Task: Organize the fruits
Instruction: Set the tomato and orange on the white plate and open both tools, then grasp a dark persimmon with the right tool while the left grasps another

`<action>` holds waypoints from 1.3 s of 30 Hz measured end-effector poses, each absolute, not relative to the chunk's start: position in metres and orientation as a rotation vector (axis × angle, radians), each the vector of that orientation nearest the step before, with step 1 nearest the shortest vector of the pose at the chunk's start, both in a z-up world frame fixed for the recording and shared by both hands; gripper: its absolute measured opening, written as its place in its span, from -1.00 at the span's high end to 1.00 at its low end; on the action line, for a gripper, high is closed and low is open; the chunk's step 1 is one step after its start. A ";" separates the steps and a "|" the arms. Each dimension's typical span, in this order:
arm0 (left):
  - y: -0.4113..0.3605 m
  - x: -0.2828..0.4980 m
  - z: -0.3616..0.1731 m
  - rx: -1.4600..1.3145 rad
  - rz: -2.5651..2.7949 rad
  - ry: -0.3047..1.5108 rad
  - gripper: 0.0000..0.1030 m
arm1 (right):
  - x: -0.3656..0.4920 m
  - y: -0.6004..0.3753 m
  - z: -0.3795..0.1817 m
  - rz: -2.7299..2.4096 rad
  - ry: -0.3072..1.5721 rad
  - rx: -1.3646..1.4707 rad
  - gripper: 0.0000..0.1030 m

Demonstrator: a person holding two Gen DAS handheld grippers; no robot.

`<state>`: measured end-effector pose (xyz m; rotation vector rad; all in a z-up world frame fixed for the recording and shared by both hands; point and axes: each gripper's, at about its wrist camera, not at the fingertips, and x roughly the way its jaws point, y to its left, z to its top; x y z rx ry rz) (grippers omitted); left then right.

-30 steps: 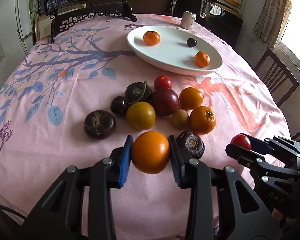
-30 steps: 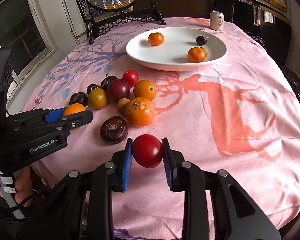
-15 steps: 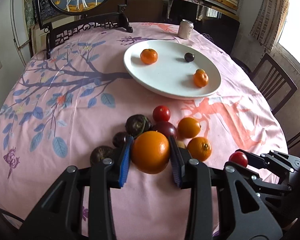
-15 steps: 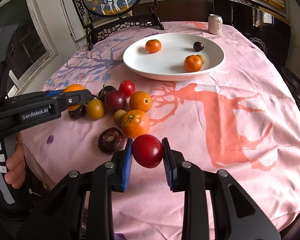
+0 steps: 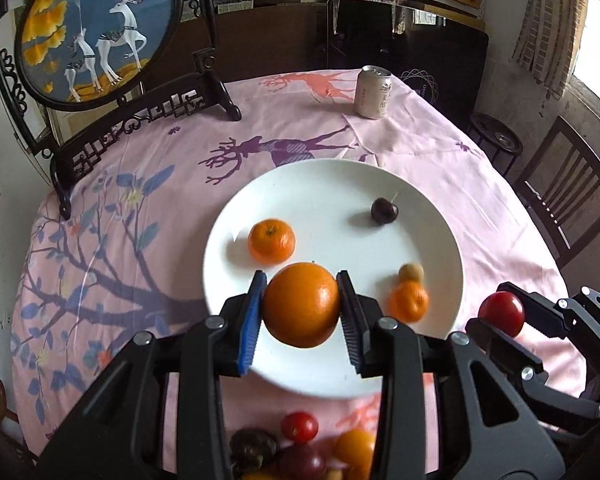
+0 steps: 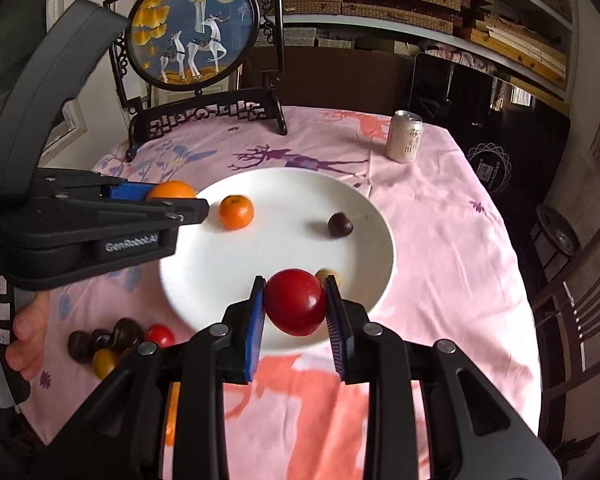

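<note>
From the left wrist view, the left tool (image 5: pixel 302 306) is clamped on a smooth round orange (image 5: pixel 302 305), held above the near part of the wide white plate (image 5: pixel 340 184), which sits on the worktop (image 5: pixel 148 184) under a pink cloth printed with deer and branches. On the plate lie a dimpled mandarin (image 5: pixel 271 240), a dark cherry (image 5: pixel 384 211) with a thin stalk, a second mandarin (image 5: pixel 409 301), blurred, and a small tan fruit (image 5: pixel 411 271) touching it. At the right the right tool (image 5: pixel 504 320) grips a glossy red fruit (image 5: pixel 501 314) beside the plate's rim. Behind the plate stand a pale drinks can (image 5: pixel 373 92) and a round deer painting (image 5: pixel 96 28) in a carved black stand. The loose fruit heap (image 5: pixel 300 448) near the bottom edge is half hidden by the tool's black arms and too blurred to sort. From the right wrist view, the right tool's blue ribbed pads press the red fruit over the plate's near edge, covering most of the tan fruit and the whole second mandarin. The left tool crosses in from the left, its side hiding most of the orange, and a hand (image 6: pixel 28 332) shows below it. Dark fruits, a yellow one and a red one lie in a cluster left of the plate. A wooden chair (image 6: pixel 580 300) is cut off at the right.
</note>
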<state>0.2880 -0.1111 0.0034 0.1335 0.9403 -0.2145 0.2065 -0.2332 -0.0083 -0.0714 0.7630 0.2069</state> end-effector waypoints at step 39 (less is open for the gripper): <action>0.028 0.090 -0.036 0.107 0.034 0.804 -0.73 | 0.072 -0.188 -0.029 0.272 0.805 -0.023 -0.39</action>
